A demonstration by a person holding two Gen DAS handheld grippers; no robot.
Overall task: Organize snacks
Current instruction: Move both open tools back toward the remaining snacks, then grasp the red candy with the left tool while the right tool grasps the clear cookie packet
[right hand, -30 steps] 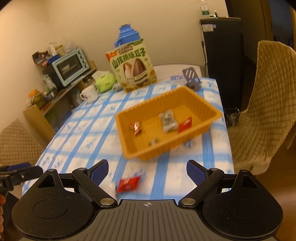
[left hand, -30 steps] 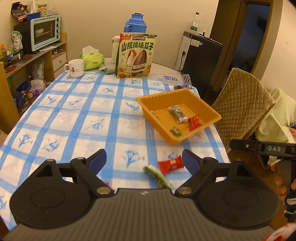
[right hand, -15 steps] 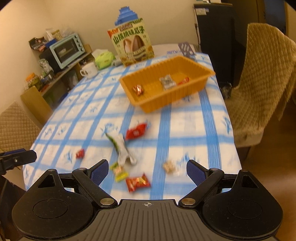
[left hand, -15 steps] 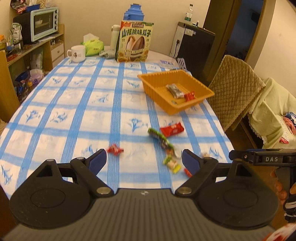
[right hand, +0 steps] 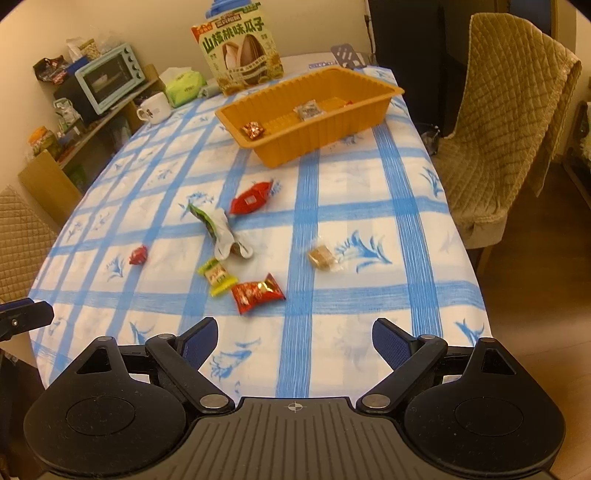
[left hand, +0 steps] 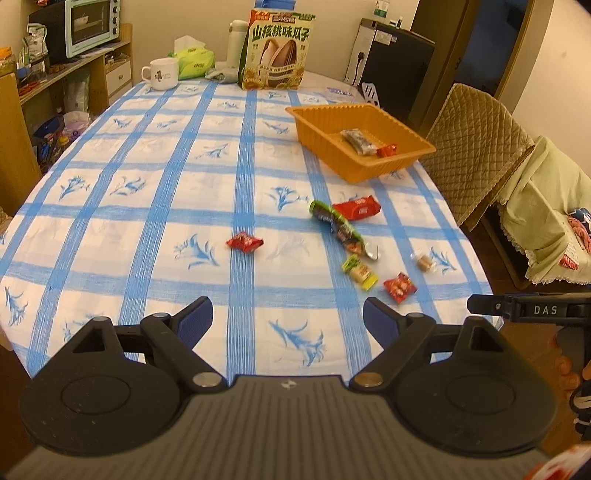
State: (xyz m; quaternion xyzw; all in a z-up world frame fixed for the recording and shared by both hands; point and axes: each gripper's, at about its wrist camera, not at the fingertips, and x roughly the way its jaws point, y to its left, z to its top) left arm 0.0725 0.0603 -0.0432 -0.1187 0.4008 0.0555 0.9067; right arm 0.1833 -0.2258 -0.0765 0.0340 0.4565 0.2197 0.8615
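An orange tray (left hand: 373,170) (right hand: 314,142) sits at the table's far right with a few wrapped snacks inside. Loose snacks lie on the blue checked cloth nearer me: a red packet (left hand: 357,208) (right hand: 250,198), a long green wrapper (left hand: 338,229) (right hand: 218,230), a small red candy (left hand: 244,242) (right hand: 138,255), a yellow-green sweet (left hand: 359,272) (right hand: 216,277), a red-gold packet (left hand: 399,287) (right hand: 258,292) and a clear-wrapped brown sweet (left hand: 424,261) (right hand: 322,256). My left gripper (left hand: 287,319) and right gripper (right hand: 293,338) both stand open and empty above the table's near edge, short of the snacks.
A sunflower-seed bag (left hand: 277,53), white mug (left hand: 160,74), tissue pack (left hand: 195,62) and flask stand at the far end. Quilted chairs (right hand: 506,129) flank the right side; shelves with a toaster oven (left hand: 90,26) line the left wall. The right gripper's body (left hand: 532,310) shows at right.
Both grippers have pulled back from the tray toward the near table edge and dropped lower. The loose snacks, mostly hidden before, now lie in front of the fingers. Jaws stayed open.
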